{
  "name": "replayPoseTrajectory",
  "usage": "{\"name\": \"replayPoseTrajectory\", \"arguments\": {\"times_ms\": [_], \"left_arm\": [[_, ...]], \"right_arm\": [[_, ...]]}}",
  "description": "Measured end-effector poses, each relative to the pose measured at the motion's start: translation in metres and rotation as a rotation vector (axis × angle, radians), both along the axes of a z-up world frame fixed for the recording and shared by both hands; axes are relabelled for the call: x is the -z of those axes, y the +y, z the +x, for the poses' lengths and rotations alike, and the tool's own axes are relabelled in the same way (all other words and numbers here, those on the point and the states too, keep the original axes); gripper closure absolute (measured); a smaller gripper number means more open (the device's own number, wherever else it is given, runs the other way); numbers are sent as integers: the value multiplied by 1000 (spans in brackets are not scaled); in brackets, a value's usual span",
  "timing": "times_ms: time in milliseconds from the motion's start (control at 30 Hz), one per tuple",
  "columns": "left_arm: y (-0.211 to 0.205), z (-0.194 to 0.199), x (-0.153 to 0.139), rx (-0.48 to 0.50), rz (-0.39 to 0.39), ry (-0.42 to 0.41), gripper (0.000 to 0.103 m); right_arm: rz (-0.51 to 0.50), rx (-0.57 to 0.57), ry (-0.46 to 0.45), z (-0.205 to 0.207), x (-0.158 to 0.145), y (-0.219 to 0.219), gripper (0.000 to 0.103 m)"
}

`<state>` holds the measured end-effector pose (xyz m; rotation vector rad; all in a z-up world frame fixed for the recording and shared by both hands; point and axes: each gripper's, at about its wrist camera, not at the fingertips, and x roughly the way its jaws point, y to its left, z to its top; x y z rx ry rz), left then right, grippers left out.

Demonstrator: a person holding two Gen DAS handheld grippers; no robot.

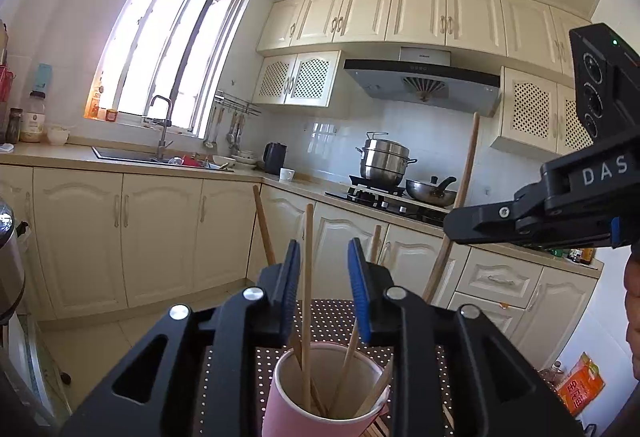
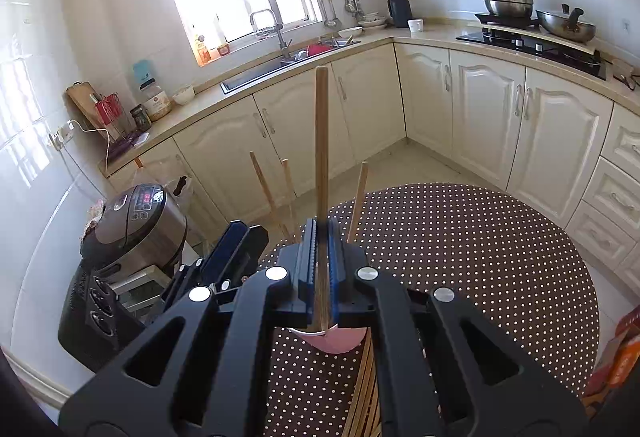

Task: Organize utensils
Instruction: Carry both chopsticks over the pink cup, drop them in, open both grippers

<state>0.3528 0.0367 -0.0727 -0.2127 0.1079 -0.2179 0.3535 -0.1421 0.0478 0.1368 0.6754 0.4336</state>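
Already three chopsticks [image 1: 306, 301] stand in the pink cup [image 1: 320, 393] on the dotted bench [image 2: 480, 257], the left tongs [image 1: 324, 289] apart around one, while the right tongs [image 2: 322, 269] clamp a fourth chopstick [image 2: 321, 141] whose tip enters the cup, release apparently remaining.

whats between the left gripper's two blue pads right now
One chopstick stands untouched between the left gripper pads, rising from the pink cup; the left wrist view shows it.

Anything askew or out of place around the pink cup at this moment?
Nothing stands out. Chopsticks lean loosely in the pink cup, which stands upright on the dotted table; the right tongs grip one more chopstick above it.
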Motion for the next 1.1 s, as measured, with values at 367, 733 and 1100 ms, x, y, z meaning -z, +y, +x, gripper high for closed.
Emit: {"name": "replayPoseTrajectory", "arguments": {"times_ms": [367,733,1100], "left_arm": [[6,-13,-12,-14,1,1,67],[5,-31,-25,-8,3,-15,61],[0,-54,-40,-1,29,-25,59]], "right_arm": [[11,-15,25,-1,9,6,96],[-1,-10,39,-9,13,4,96],[-1,8,23,-28,5,-7,81]]}}
